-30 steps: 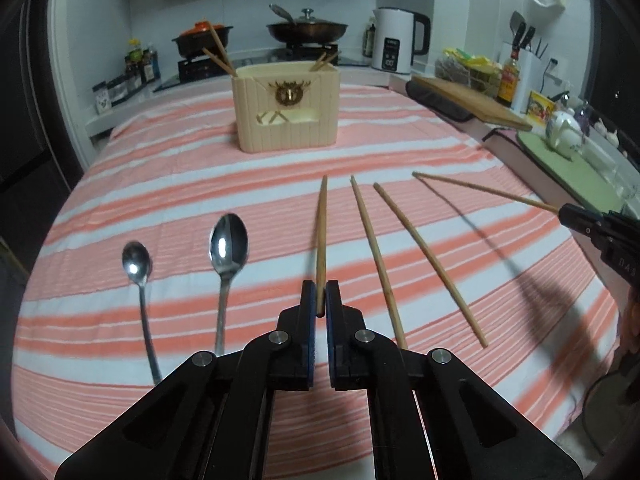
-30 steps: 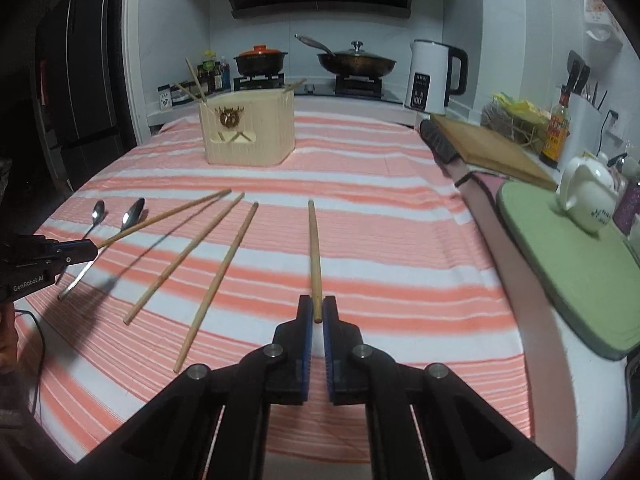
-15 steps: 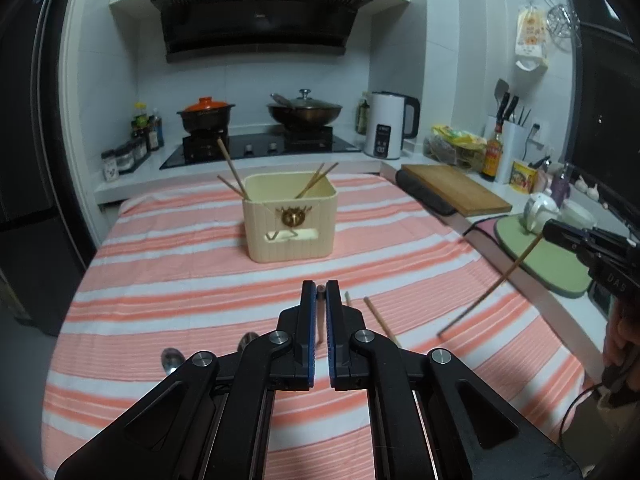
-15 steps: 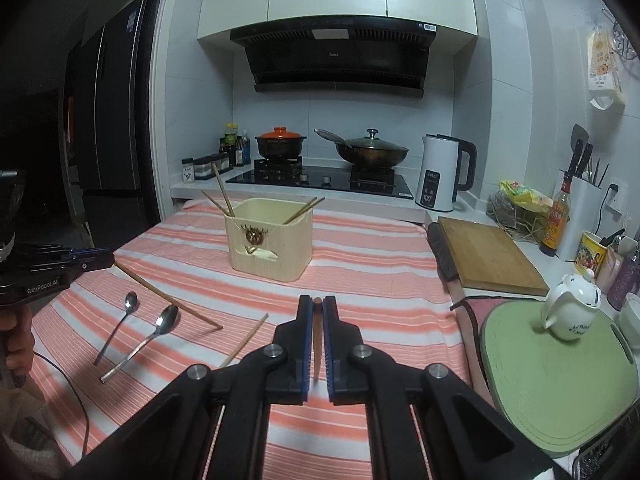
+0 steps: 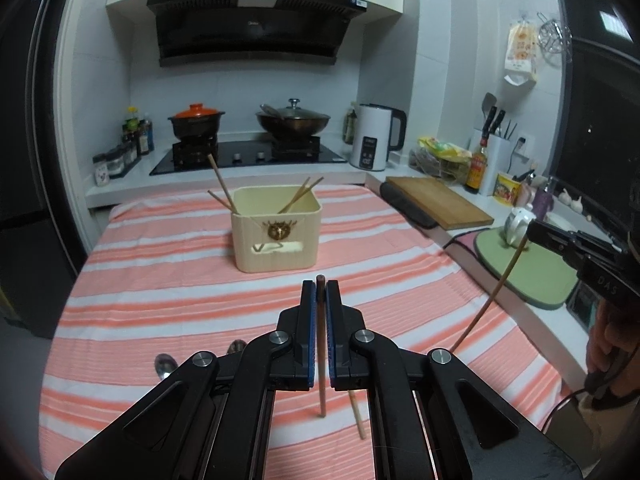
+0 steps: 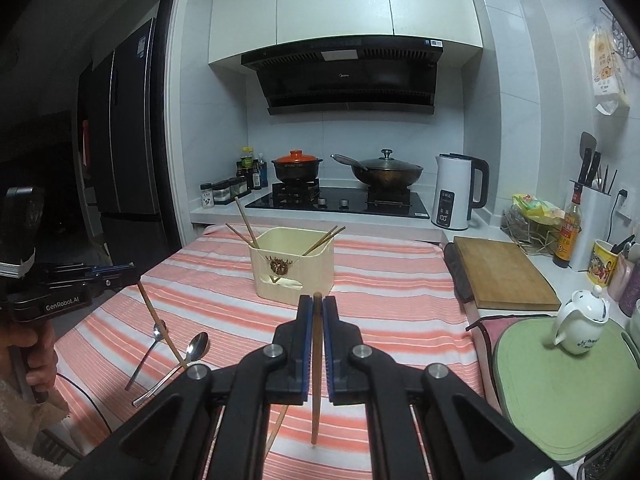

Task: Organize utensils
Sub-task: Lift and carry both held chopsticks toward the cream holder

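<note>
A cream utensil holder (image 5: 277, 233) stands on the striped tablecloth, with several chopsticks leaning in it; it also shows in the right wrist view (image 6: 292, 266). My left gripper (image 5: 319, 286) is shut on a wooden chopstick (image 5: 321, 364) that hangs down from the fingers above the table. My right gripper (image 6: 317, 302) is shut on another chopstick (image 6: 316, 384), also hanging tip down. Each gripper shows in the other's view, the left gripper (image 6: 120, 276) and the right gripper (image 5: 536, 230). Two spoons (image 6: 192, 354) and one more chopstick (image 5: 356, 414) lie on the cloth.
A wooden cutting board (image 6: 500, 272), a green mat (image 6: 560, 384) with a white teapot (image 6: 580, 322) and a kettle (image 6: 456, 192) line the right counter. A stove with an orange-lidded pot (image 6: 297, 166) and a wok (image 6: 386, 172) is behind the table.
Both grippers have lifted their chopsticks off the cloth and tilted up, so each chopstick now hangs down from the fingers. The holder now sits lower and closer in both views.
</note>
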The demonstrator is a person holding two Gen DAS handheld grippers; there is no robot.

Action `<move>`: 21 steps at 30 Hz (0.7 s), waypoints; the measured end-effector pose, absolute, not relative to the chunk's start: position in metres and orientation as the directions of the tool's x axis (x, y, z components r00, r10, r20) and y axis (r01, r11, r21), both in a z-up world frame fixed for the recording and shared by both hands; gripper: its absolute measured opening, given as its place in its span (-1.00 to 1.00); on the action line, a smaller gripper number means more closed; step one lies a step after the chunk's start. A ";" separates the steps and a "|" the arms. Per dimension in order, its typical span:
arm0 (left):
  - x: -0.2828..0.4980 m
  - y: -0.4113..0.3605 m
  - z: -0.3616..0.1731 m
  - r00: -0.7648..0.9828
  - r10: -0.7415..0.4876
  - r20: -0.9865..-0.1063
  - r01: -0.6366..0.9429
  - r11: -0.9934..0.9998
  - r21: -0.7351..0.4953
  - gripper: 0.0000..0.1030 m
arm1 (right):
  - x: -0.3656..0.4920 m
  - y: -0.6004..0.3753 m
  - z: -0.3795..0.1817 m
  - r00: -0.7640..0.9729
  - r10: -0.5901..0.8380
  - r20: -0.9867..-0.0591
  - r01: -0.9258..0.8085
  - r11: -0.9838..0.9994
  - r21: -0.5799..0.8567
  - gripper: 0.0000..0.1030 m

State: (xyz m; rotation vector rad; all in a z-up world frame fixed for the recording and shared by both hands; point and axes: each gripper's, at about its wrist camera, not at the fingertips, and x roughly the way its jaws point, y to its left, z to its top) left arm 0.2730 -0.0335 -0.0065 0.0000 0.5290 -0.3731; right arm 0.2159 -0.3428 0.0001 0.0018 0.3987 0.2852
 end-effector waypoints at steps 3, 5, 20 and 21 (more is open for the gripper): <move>0.271 -0.031 0.000 0.799 -0.356 -0.484 0.350 0.931 -0.105 -0.95 | 0.216 -0.341 0.003 0.882 0.285 -0.376 -0.282 0.957 0.064 -0.90; 0.270 -0.031 0.004 0.799 -0.364 -0.479 0.353 0.928 -0.116 -0.95 | 0.217 -0.338 0.006 0.882 0.291 -0.371 -0.288 0.955 0.064 -0.90; 0.273 -0.033 0.013 0.800 -0.376 -0.468 0.359 0.924 -0.127 -0.95 | 0.221 -0.324 0.022 0.878 0.336 -0.341 -0.333 0.940 0.070 -0.90; 0.273 -0.033 0.013 0.800 -0.375 -0.468 0.359 0.925 -0.127 -0.95 | 0.222 -0.324 0.022 0.876 0.340 -0.342 -0.336 0.939 0.072 -0.90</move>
